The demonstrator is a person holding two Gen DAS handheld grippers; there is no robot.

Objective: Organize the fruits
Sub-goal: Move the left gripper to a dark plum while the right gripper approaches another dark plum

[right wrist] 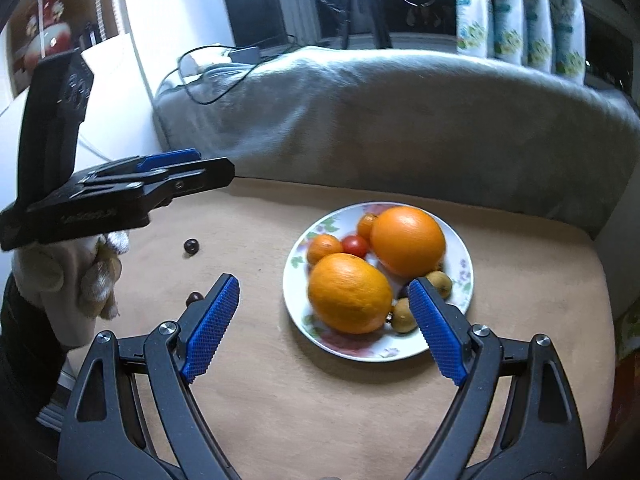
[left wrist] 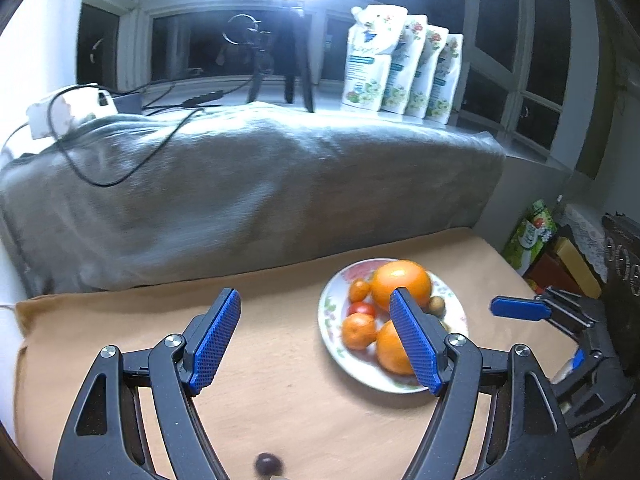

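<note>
A flowered plate (right wrist: 362,354) on the tan table holds two big oranges (right wrist: 407,240) (right wrist: 349,293), a tangerine (right wrist: 323,248), a red tomato (right wrist: 355,245) and small brown fruits (right wrist: 440,283). Two dark small fruits (right wrist: 191,246) (right wrist: 194,299) lie loose on the table left of the plate. My right gripper (right wrist: 324,312) hovers open on the near side of the plate, its pads touching nothing. My left gripper (left wrist: 316,340) is open over bare table left of the plate (left wrist: 329,322), one dark fruit (left wrist: 269,463) below it. It shows side-on as the left gripper (right wrist: 172,168) in the right wrist view.
A grey blanket (left wrist: 248,184) covers the raised ledge behind the table, with cables and a tripod (left wrist: 296,60) on it. Several printed pouches (left wrist: 400,64) stand on the windowsill. Boxes and packets (left wrist: 532,236) sit beyond the table's right edge. A gloved hand (right wrist: 80,280) holds the left gripper.
</note>
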